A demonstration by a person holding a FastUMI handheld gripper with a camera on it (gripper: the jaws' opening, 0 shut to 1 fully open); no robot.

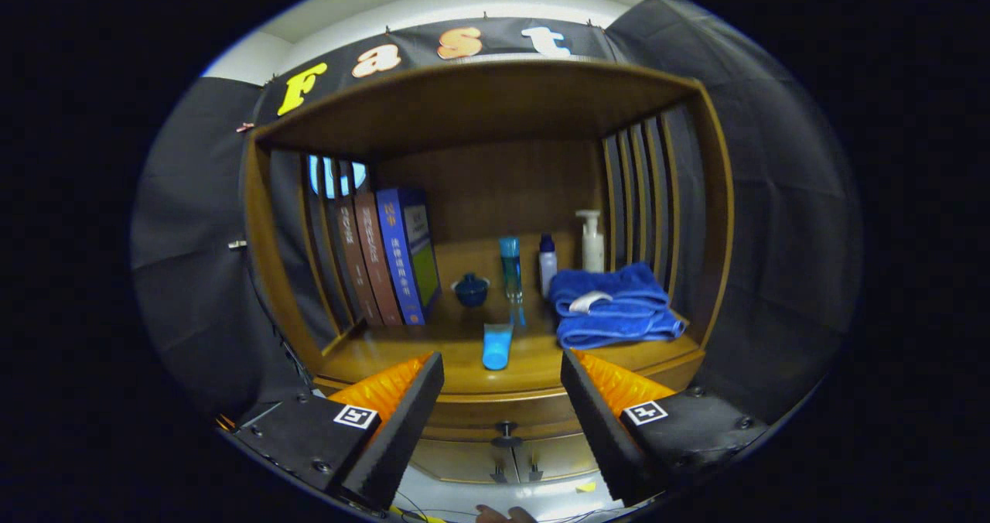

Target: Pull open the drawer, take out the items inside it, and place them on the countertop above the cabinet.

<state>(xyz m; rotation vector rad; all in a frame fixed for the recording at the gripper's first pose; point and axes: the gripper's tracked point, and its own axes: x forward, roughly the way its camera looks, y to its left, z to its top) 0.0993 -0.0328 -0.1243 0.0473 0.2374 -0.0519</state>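
Gripper is released, fingers spread wide with nothing between the pads, hanging in front of the wooden cabinet and apart from it. Drawer sits shut just under the countertop; its knob is centred in the gap between the fingertips, slightly below them, not touched. Drawer contents hidden. Below the drawer, two lower doors with small handles. Taking the knob as reference: straight above it, on the countertop near the front edge, lies a light-blue tube on its side. Further back above the knob stands a tall clear-blue bottle; left of that a small dark-blue lidded jar; right of it a small bottle with a dark cap and a white pump bottle. Up and right of the knob, a folded blue towel with a white item on top. Up and left, upright books lean against the slatted side.
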